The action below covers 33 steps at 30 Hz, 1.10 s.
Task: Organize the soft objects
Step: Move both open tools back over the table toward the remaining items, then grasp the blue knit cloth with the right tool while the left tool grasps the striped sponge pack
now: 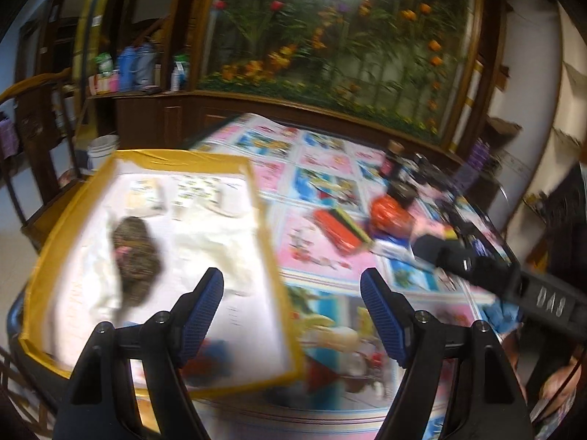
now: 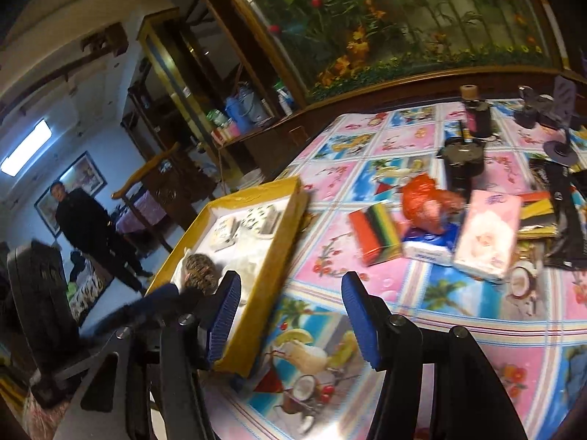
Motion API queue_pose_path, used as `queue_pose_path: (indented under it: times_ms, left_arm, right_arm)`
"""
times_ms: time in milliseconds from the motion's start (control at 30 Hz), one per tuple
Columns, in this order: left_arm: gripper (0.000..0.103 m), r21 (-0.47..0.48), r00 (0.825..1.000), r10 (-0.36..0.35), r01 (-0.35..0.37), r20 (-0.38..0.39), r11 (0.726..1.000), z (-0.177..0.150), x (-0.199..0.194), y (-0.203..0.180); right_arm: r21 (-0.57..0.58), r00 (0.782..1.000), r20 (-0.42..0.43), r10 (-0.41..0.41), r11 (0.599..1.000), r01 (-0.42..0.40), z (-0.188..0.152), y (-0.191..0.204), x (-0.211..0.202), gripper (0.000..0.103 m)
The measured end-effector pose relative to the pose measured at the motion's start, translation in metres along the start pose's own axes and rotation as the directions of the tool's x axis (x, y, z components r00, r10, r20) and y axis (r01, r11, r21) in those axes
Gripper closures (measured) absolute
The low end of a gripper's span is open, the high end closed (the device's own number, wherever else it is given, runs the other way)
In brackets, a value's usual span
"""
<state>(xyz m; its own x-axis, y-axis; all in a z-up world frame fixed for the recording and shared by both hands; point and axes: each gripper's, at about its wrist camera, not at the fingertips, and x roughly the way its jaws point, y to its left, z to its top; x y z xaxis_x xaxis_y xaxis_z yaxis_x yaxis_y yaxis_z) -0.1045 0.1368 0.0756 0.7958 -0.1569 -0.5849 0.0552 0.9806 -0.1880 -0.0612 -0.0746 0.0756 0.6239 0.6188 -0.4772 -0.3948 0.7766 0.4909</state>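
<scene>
A shallow yellow-rimmed box lies on the table's left side, also in the right wrist view. It holds a dark mottled soft item, white soft pieces and small printed packets. My left gripper is open and empty above the box's near right corner. My right gripper is open and empty above the box's right rim; it shows blurred in the left wrist view. To the right lie a striped pack, an orange bag and a pink tissue pack.
A patterned pink and blue tablecloth covers the table. Dark jars and black gear stand at the far right. A wooden cabinet with a flower panel lies behind. A person in black stands at the left.
</scene>
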Motion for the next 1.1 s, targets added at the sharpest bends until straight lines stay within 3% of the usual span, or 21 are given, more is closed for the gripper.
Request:
queue_pose_path:
  times_ms: [267, 367, 500, 633, 900, 1100]
  left_arm:
    - [0.027, 0.176, 0.992, -0.083, 0.099, -0.094, 0.979, -0.028, 0.032, -0.073]
    - [0.027, 0.176, 0.985, -0.093, 0.119, -0.147, 0.977, -0.032, 0.044, -0.078]
    - [0.027, 0.124, 0.979, -0.125, 0.146, -0.162, 0.981, -0.034, 0.046, -0.070]
    - [0.027, 0.150, 0.972, -0.144, 0.172, -0.184, 0.974, -0.035, 0.048, -0.075]
    - [0.027, 0.085, 0.950, -0.220, 0.244, -0.222, 0.966, -0.033, 0.056, -0.068]
    - [0.027, 0.077, 0.948, -0.222, 0.245, -0.230, 0.966, -0.034, 0.057, -0.068]
  right_arm:
    - [0.140, 0.992, 0.096, -0.083, 0.988, 0.069, 0.013, -0.070, -0.055, 0.039]
    - [0.189, 0.985, 0.113, -0.132, 0.976, 0.109, 0.017, -0.101, -0.078, 0.038]
    - [0.247, 0.971, 0.121, -0.205, 0.954, 0.171, 0.016, -0.137, -0.104, 0.032]
    - [0.279, 0.951, 0.103, -0.292, 0.926, 0.254, 0.014, -0.165, -0.126, 0.031]
    - [0.175, 0.907, -0.017, -0.422, 0.891, 0.418, -0.022, -0.173, -0.151, 0.027]
    - [0.046, 0.904, -0.088, -0.418, 0.905, 0.423, -0.038, -0.153, -0.135, 0.025]
